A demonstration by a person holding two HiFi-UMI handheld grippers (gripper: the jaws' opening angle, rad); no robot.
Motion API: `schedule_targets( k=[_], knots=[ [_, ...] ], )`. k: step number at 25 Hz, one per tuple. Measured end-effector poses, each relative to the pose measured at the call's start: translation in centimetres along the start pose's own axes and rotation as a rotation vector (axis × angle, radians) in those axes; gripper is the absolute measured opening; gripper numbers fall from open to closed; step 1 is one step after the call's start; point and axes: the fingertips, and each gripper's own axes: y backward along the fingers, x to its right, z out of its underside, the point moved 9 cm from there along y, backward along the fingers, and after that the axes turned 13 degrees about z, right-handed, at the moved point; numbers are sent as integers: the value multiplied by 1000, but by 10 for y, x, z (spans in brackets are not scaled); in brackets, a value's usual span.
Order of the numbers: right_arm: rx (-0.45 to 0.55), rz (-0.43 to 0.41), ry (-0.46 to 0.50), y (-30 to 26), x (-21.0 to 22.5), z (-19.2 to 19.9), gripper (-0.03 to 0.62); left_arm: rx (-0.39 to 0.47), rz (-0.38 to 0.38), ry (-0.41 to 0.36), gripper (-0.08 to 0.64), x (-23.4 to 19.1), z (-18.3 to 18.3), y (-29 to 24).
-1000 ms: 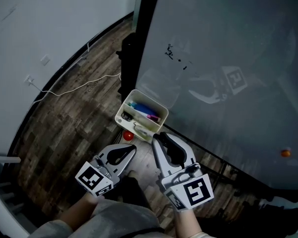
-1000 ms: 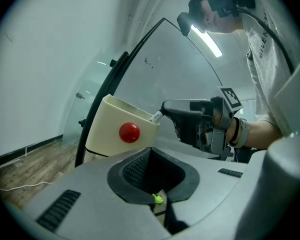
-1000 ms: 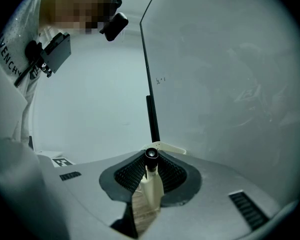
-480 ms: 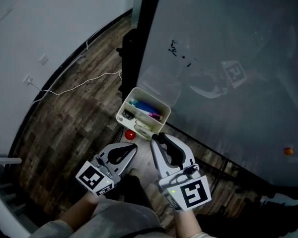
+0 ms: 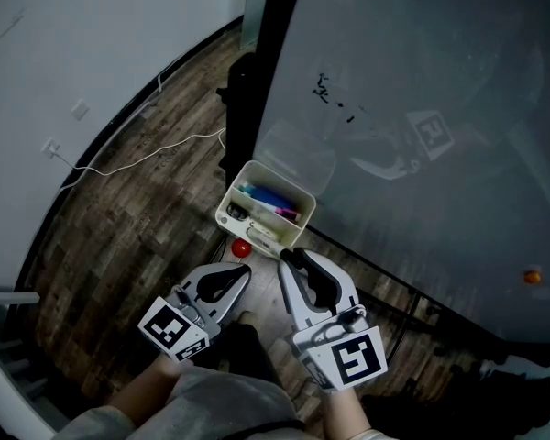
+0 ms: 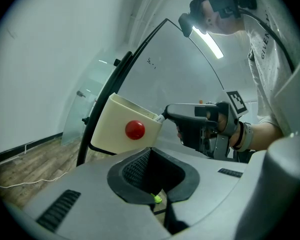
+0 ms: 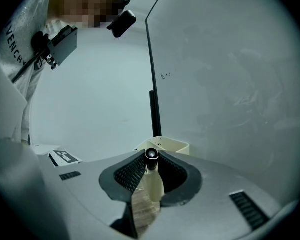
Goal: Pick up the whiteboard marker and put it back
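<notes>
Already the white-barrelled, black-capped whiteboard marker (image 7: 152, 181) is pinched in the right tongs (image 7: 151, 160), whose jaws have just eased a touch wider. It points toward the cream plastic tray (image 7: 173, 145) hung on the grey whiteboard (image 5: 422, 108). The left tongs (image 6: 153, 154) are pressed together and empty, near the tray. Best carry the marker's tip over the rim before loosening further, lest it drop to the wooden floor (image 5: 119, 218).
</notes>
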Motion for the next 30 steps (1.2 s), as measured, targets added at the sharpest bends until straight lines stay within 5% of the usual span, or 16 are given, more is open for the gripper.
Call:
schedule_targets(
  k=[30],
  knots=[
    [0,0,-7,16,6,0,106,-23,51,-8,15,5,-3,-16]
  ],
)
